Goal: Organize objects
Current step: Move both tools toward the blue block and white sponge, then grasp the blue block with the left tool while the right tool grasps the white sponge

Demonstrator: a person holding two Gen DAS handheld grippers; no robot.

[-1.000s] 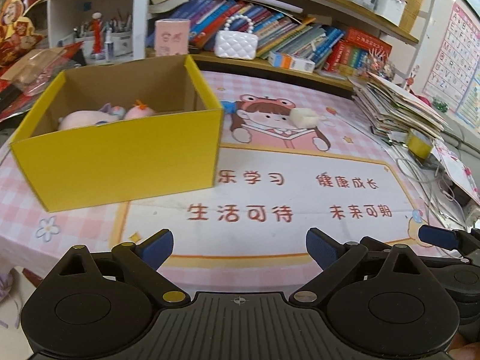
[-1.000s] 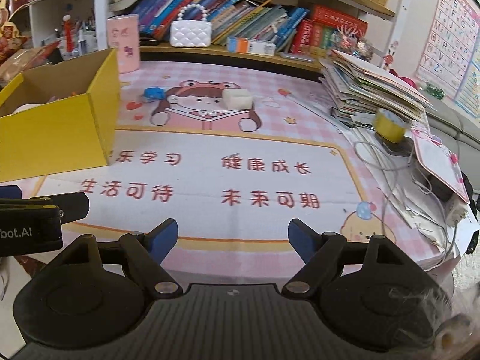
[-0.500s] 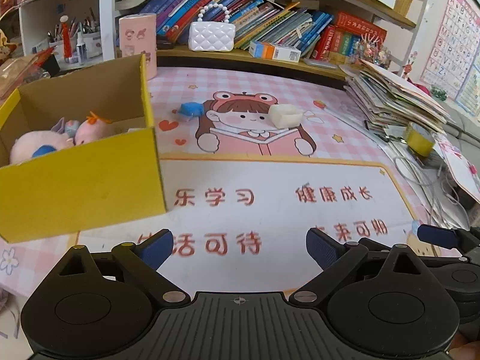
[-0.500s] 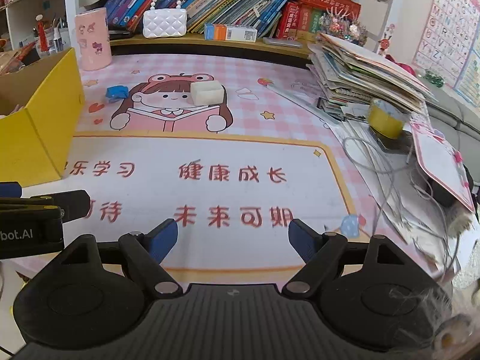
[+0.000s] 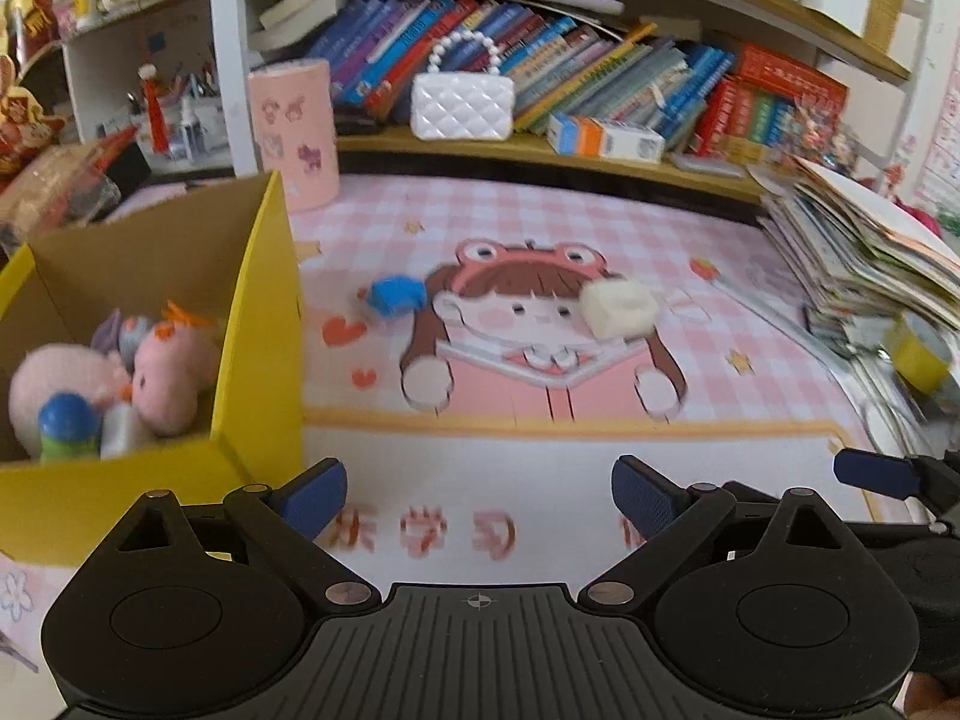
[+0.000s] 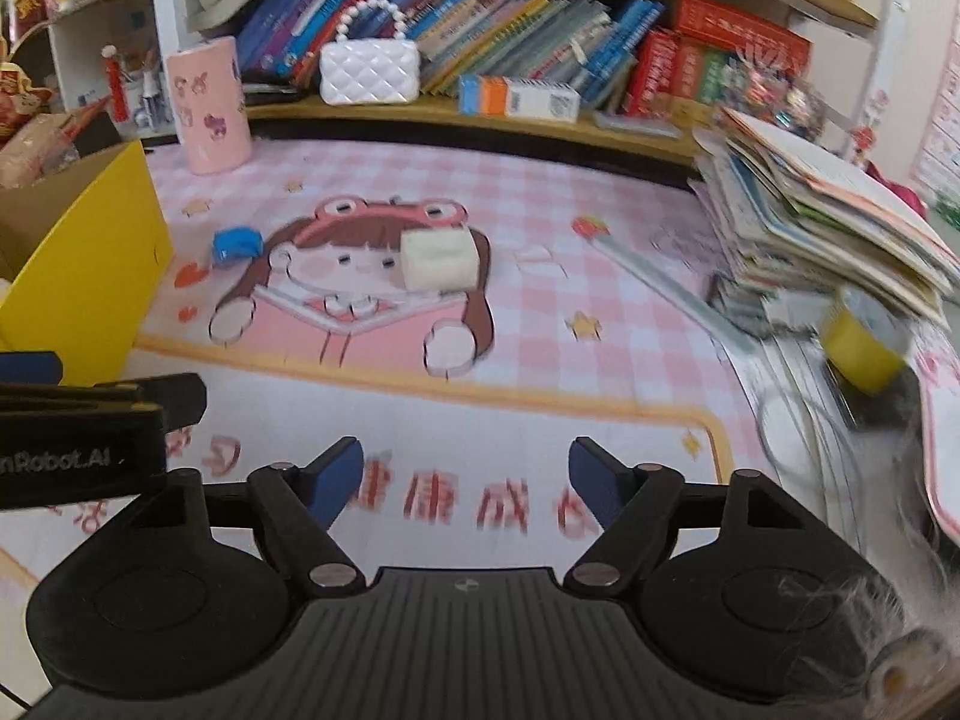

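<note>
The tabletop [image 6: 600, 360] carries a yellow box [image 5: 258, 360] at its left, holding plush toys [image 5: 150, 372] and what may be a small bottle. Right of the box lie a white block [image 6: 438, 258] and a smaller blue piece [image 6: 237, 243], apart. Left gripper [image 5: 478, 492] and right gripper [image 6: 466, 474] hover empty, fingers spread wide.

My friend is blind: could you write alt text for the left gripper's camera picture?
The open left gripper hangs over a pink cartoon mat bearing a blue toy and a white block. At left, a yellow box holds plush toys.
</note>
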